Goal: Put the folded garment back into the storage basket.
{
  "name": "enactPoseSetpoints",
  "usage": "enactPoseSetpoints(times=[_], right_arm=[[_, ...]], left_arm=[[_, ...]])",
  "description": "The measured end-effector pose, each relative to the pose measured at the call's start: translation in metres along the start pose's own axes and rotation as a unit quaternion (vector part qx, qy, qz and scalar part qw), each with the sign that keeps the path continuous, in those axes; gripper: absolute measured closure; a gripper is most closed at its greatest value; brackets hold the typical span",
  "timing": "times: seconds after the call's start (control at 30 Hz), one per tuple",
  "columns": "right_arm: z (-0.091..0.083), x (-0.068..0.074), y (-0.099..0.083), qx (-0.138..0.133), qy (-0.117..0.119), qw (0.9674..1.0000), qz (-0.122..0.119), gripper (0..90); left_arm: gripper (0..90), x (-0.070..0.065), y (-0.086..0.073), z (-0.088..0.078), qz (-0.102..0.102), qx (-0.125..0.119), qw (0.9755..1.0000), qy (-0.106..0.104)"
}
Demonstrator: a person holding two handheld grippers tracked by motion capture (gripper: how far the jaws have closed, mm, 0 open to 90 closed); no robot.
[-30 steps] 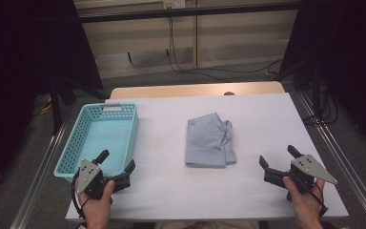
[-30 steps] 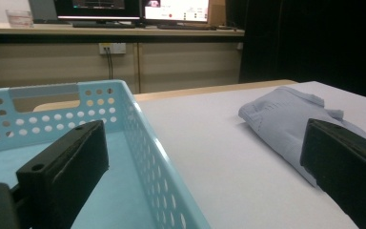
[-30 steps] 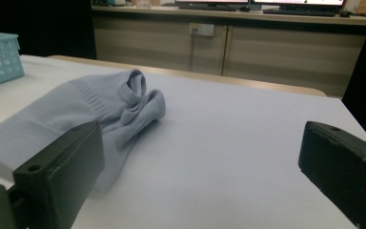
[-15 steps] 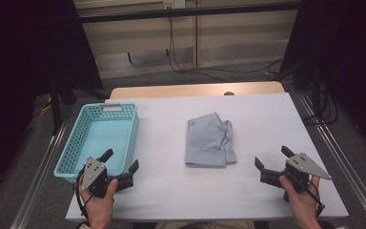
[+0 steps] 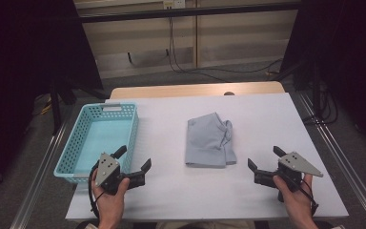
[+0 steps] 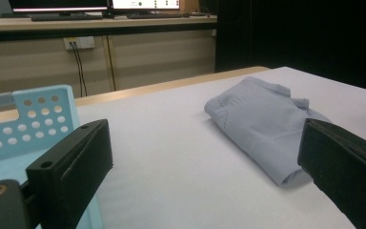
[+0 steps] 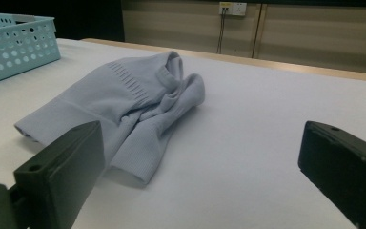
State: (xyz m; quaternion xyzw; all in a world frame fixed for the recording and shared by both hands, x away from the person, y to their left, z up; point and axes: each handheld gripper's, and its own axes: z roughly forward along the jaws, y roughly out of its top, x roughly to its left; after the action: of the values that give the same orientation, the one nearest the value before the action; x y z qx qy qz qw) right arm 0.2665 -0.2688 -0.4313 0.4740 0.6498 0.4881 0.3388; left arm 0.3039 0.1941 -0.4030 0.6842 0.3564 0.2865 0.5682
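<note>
A folded pale grey-blue garment (image 5: 209,140) lies in the middle of the white table (image 5: 267,114); it also shows ahead of each gripper's jaws (image 6: 262,121) (image 7: 124,102). A light blue perforated basket (image 5: 100,138) stands at the left, empty. My left gripper (image 5: 133,160) rests near the front edge beside the basket's near right corner, open, jaws wide with nothing between them. My right gripper (image 5: 266,158) is at the front right, also open and empty, pointing toward the garment.
The basket's wall (image 6: 28,124) is close by the left jaw in the left gripper view. A wooden strip (image 5: 195,89) runs along the table's far edge. Cables (image 5: 181,52) hang behind the table. Metal rails (image 5: 343,152) flank both sides.
Both grippers have edged inward and forward toward the garment. Both stay open.
</note>
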Motion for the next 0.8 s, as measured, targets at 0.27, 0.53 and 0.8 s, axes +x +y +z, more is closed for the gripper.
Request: enactPoseSetpoints(times=[0.27, 0.53, 0.8], right_arm=[[0.004, 0.011, 0.003, 0.009, 0.018, 0.9998, 0.005, 0.6], [0.016, 0.027, 0.007, 0.021, 0.033, 0.9992, 0.000, 1.8], [0.022, 0.033, 0.011, 0.030, 0.046, 0.9985, 0.001, 4.4]], left_arm=[[5.2, -0.003, 0.006, 0.014, 0.002, 0.017, 0.9993, -0.032], [4.5, -0.012, 0.013, 0.034, 0.000, 0.040, 0.9955, -0.086], [5.3, -0.021, 0.023, 0.054, -0.005, 0.062, 0.9907, -0.121]])
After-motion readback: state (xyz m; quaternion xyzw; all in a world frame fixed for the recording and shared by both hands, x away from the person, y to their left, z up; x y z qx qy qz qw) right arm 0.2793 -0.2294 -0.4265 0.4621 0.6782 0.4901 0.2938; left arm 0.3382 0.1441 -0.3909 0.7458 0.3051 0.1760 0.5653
